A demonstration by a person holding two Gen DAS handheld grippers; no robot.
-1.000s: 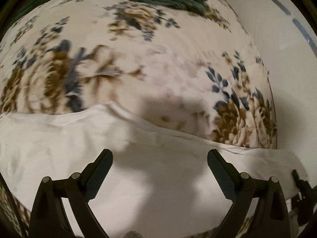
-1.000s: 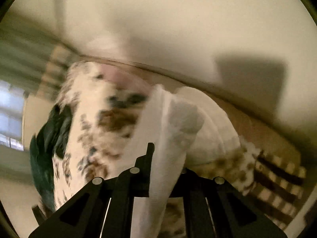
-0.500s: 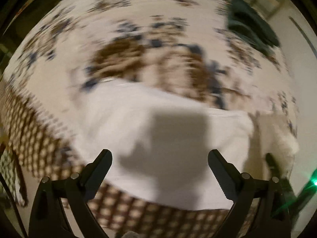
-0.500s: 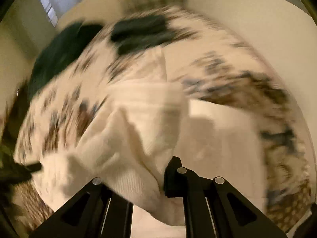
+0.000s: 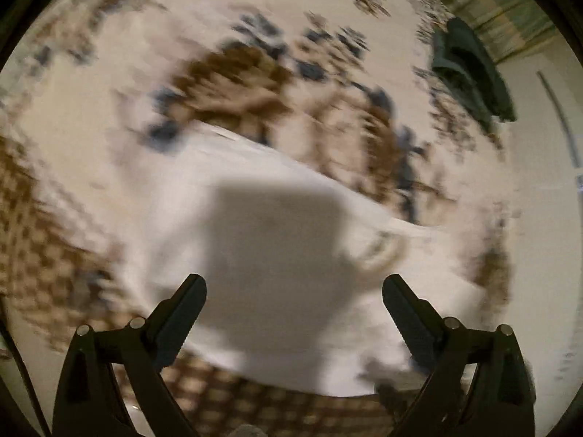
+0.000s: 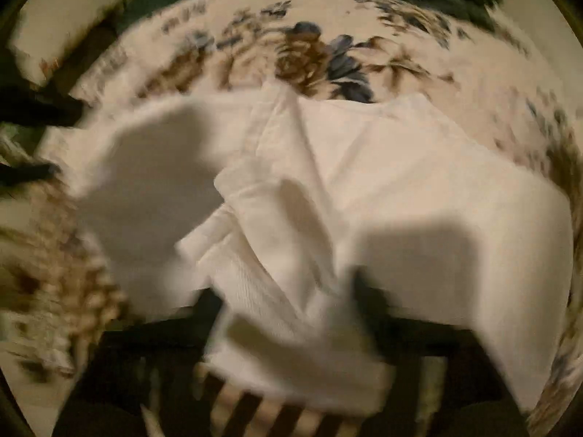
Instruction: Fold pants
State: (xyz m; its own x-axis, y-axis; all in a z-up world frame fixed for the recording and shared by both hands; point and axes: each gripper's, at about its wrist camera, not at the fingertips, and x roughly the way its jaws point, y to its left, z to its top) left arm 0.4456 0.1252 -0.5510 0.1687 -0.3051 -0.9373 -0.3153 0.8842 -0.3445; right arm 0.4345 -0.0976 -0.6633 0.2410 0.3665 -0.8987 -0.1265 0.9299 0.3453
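Left view first: our left claw point(image 5: 294, 302) hangs with its jaws spread wide and nothing between them, pointing steeply down at the white pants point(image 5: 255, 225), which lie on the flower-print bed point(image 5: 109, 116) near its checkered edge. The claw's blocky shadow falls on the flat white cloth. A dark green garment point(image 5: 470, 69) sits well apart at the far right of the bed, not part of this step. Frame is blurred, so we can't read seams or which end of the pants this is. Right view: the pants point(image 6: 419, 167) look already doubled over, with a bunched, ribbed fold of cloth draped over our right claw point(image 6: 291, 327) at the bottom. Its jaws are opening, and the fold lies between them, loosely, no longer pinched as far as the blur lets us tell. We judge the step in hand as laying down a fold: the carried end is brought over the rest and is being let go. Next move, our guess: pull the right claw clear without dragging the cloth, then flatten the lumpy middle, find the free edges, and take hold with both claws for another fold. Risk: the bunched part snags on a finger and undoes the fold.
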